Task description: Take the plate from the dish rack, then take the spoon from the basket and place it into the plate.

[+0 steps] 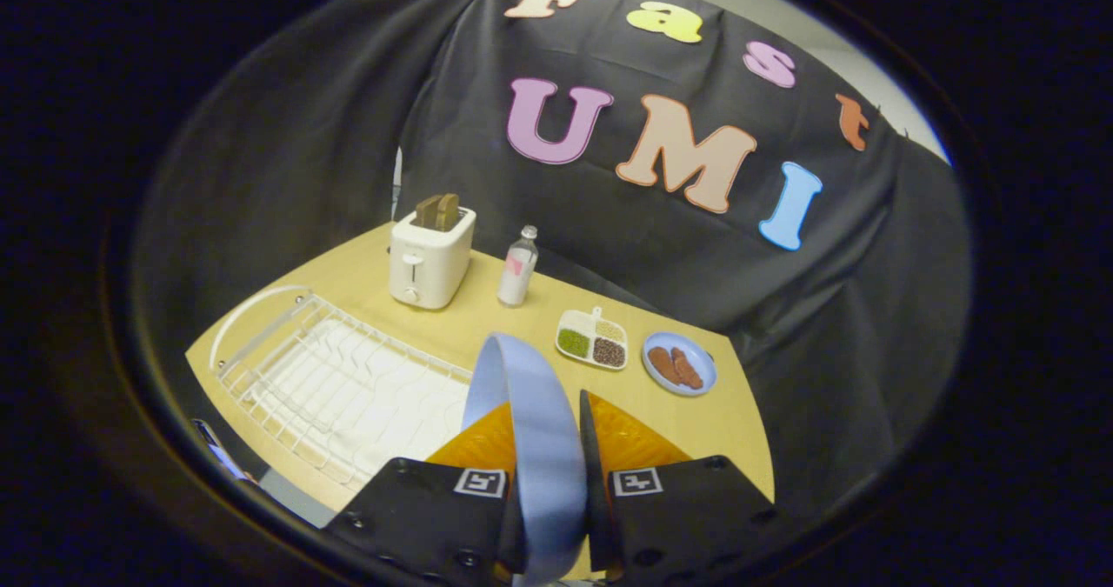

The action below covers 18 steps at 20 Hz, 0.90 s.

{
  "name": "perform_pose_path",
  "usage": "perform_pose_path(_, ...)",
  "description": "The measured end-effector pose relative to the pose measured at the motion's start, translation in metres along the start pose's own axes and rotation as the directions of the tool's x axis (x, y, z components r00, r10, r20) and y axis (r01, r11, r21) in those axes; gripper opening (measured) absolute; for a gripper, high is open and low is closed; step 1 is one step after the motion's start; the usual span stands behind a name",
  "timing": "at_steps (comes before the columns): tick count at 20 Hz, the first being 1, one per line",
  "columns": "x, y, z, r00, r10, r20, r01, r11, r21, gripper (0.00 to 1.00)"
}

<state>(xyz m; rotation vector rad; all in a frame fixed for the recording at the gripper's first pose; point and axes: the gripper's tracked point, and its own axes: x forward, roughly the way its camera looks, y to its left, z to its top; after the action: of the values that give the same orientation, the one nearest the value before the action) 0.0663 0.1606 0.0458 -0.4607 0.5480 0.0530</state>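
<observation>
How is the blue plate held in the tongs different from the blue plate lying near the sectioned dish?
The held plate stands on edge, clamped between both fingers of the tongs; the far plate lies flat on the table. The held plate carries no food in sight; the far plate holds brown pieces. The far plate sits beside the sectioned dish. Both are light blue.

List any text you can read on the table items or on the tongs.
None is readable.
bottle: its pink label is too blurred to read.
toaster: no legible marking.
tongs: two square black-and-white marker tags, patterns only, no words; the tongs are shut on the blue plate, held on edge between them.
</observation>
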Motion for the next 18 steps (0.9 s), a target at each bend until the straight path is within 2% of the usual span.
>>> perform_pose_path(4,-0.051,-0.036,-0.026,0.996,0.080,0.035,-0.085,0.982,0.167,0.30)
perform_pose_path(8,-0.088,-0.082,-0.063,0.993,0.053,0.106,-0.084,0.947,0.309,0.30)
perform_pose_path(10,-0.103,-0.098,-0.086,0.989,0.041,0.142,-0.095,0.915,0.393,0.30)
perform_pose_path(14,-0.105,-0.116,-0.144,0.991,0.026,0.130,-0.093,0.838,0.538,0.30)
perform_pose_path(18,-0.094,-0.132,-0.186,0.994,-0.011,0.111,-0.060,0.790,0.610,0.30)
